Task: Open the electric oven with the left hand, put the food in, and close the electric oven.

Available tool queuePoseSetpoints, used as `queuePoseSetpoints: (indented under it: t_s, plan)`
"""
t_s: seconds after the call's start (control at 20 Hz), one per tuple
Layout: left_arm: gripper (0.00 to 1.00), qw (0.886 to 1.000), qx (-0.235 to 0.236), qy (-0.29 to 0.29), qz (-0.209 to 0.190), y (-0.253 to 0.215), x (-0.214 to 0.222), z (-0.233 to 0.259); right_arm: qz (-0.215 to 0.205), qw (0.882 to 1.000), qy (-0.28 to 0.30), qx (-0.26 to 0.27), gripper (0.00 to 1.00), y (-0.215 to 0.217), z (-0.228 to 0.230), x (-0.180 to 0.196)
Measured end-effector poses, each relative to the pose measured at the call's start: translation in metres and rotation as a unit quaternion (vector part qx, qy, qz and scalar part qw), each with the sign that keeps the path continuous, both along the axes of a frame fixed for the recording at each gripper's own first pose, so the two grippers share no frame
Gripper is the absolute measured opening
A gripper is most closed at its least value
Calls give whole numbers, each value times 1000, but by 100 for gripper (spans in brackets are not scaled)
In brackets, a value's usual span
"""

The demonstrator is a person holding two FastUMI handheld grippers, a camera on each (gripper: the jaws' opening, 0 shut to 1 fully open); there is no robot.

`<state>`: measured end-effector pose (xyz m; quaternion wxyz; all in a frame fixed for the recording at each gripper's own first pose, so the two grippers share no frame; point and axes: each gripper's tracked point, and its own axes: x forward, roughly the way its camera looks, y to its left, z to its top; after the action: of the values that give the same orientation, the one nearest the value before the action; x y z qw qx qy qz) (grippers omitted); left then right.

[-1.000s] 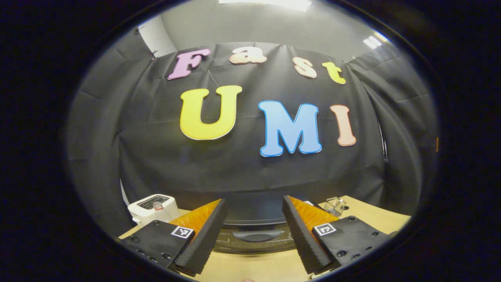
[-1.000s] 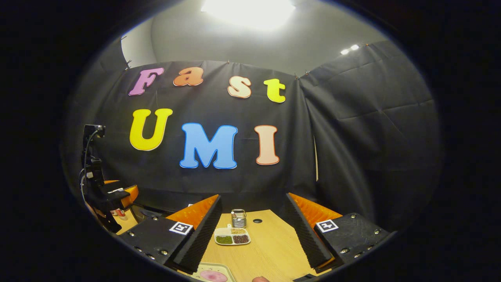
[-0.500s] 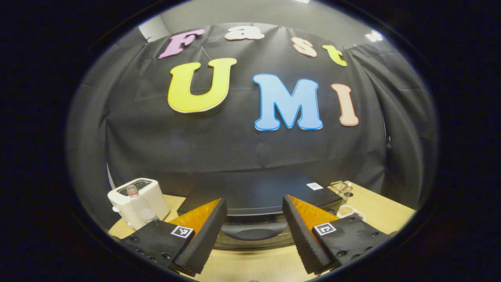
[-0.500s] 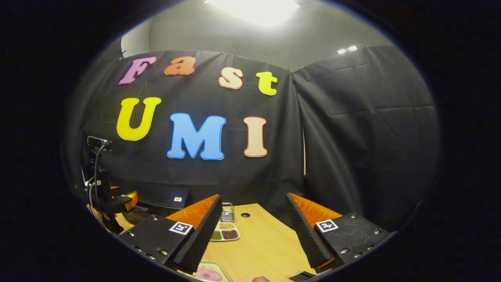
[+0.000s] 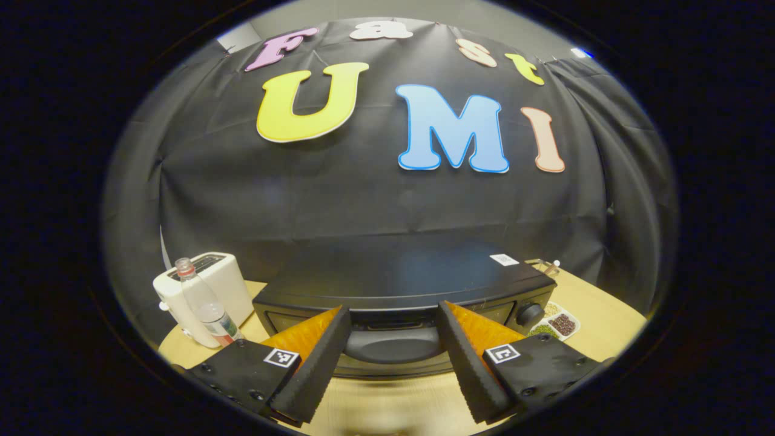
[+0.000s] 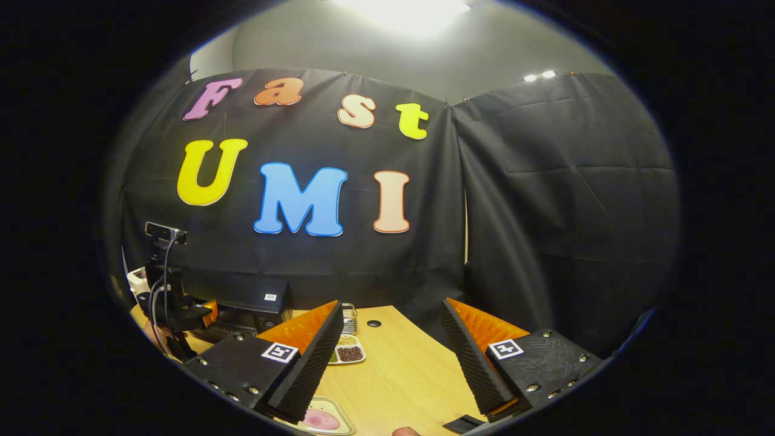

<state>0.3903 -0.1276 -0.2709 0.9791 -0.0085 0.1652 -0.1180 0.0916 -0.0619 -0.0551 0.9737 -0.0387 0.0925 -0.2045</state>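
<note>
The left claw (image 5: 392, 363) has its fingers spread wide with nothing between them, and the gap frames the door handle (image 5: 392, 344) of the electric oven (image 5: 402, 290), which lies straight ahead and slightly below, near but not touched. The handle's long axis runs crosswise, from one finger toward the other, so the fingers as they stand straddle its ends instead of its thickness; my judgement is that the coming move needs the claw to come down over the handle or hook it from above before the door, shut now, can be pulled down. This claw is much the nearer to the oven.

The right claw (image 6: 390, 357) is likewise spread and empty, hanging over the bench (image 6: 399, 375). Just below its left finger sits a tray with pink food (image 6: 321, 419); this looks like what goes in the oven. Farther ahead is a sectioned dish of beans (image 6: 346, 353) with a small wire basket (image 6: 348, 320) behind it.

Left of the left claw, beside the oven, stand a clear bottle (image 5: 203, 303) and a white toaster (image 5: 206, 293). The light wood bench carries it all, backed by the black cloth wall.
</note>
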Motion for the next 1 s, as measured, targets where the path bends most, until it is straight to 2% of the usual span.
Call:
queuePoseSetpoints:
  t_s: [0.05, 0.15, 0.3, 0.35, 0.45, 0.55, 0.65, 0.7, 0.75, 0.8, 0.85, 0.9, 1.0]
  plan:
    - [100, 1000, 5, -3, -3, -3, 0, 0, 2, 1000, -1, 0, 99, 0, 0, -1]
    - [93, 1000, 11, -10, -3, -4, 0, 0, 13, 1000, 0, -2, 98, 2, -1, 0]
    - [100, 1000, 8, -4, -1, -3, -5, -2, 25, 1000, 0, -7, 99, 7, 1, 5]
    - [96, 1000, 7, -6, -1, -2, -8, -2, 31, 1000, -5, -5, 99, 11, 3, 8]
    - [100, 1000, 10, -5, -2, -1, -17, -2, 40, 999, -9, -4, 98, 16, 5, 11]
    - [96, 1000, 10, -2, -3, 0, -26, -3, 44, 999, -8, -3, 99, 15, 2, 10]
    - [100, 1000, 9, 2, -3, 1, -34, -5, 47, 999, -5, 5, 99, 15, -1, 8]
    - [96, 1000, 11, 4, -4, 2, -38, -5, 49, 999, -4, 9, 99, 16, -2, 8]
    - [100, 1000, 12, 5, -4, 2, -42, -6, 49, 999, -5, 11, 99, 15, -2, 7]
    - [96, 1000, 12, 7, -4, 2, -45, -8, 50, 999, -4, 11, 98, 14, -3, 6]
    - [100, 1000, 13, 8, -4, 2, -49, -9, 51, 999, -3, 11, 98, 13, -5, 5]
    - [96, 1000, 13, 10, -3, 3, -53, -10, 52, 999, -1, 12, 99, 13, -5, 4]
    - [100, 1000, 15, 17, 0, 4, -60, -14, 53, 998, 1, 16, 99, 10, -5, 1]
